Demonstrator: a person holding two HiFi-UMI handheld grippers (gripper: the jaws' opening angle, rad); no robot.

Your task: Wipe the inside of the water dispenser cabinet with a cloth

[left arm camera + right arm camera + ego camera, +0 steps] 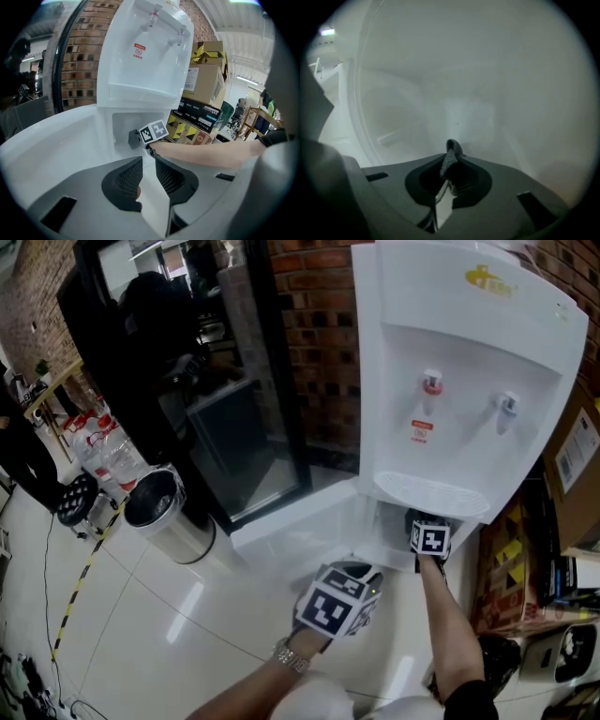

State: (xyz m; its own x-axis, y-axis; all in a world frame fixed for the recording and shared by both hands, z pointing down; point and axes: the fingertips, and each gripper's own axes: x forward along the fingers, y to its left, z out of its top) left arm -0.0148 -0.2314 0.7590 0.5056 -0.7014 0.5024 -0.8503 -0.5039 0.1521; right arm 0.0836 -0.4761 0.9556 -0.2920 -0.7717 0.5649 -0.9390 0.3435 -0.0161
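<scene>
Right gripper (pixel 449 161): jaws pressed together on a fold of dark grey cloth (pixel 451 151), which pokes up just past the tips. The cloth is inside the cabinet (pixel 487 93), close to its pale back wall; whether it touches the wall cannot be told. The walls are white and dimly lit.

Right forearm (pixel 452 615): stretched straight forward and down, the gripper reaching through the cabinet opening directly under the drip tray (pixel 431 491) of the water dispenser (pixel 469 381). Only its marker cube shows at the opening in the head view.

Left gripper (pixel 149 161): jaws a little apart, nothing clamped between the pads. It is held outside the cabinet, lower than and left of the right gripper and aimed at the opening. A wristwatch (pixel 291 655) is on that wrist.

Cabinet door (pixel 291 521): swung wide open to the left, its white inner face up. The left gripper is near its outer edge.

Room: open white floor (pixel 169 615) to the left. A metal bin (pixel 169 512) stands well apart beside the dark glass door (pixel 234 437). Cardboard boxes (pixel 574 470) crowd the dispenser's right side, with a brick wall (pixel 319 334) behind.
</scene>
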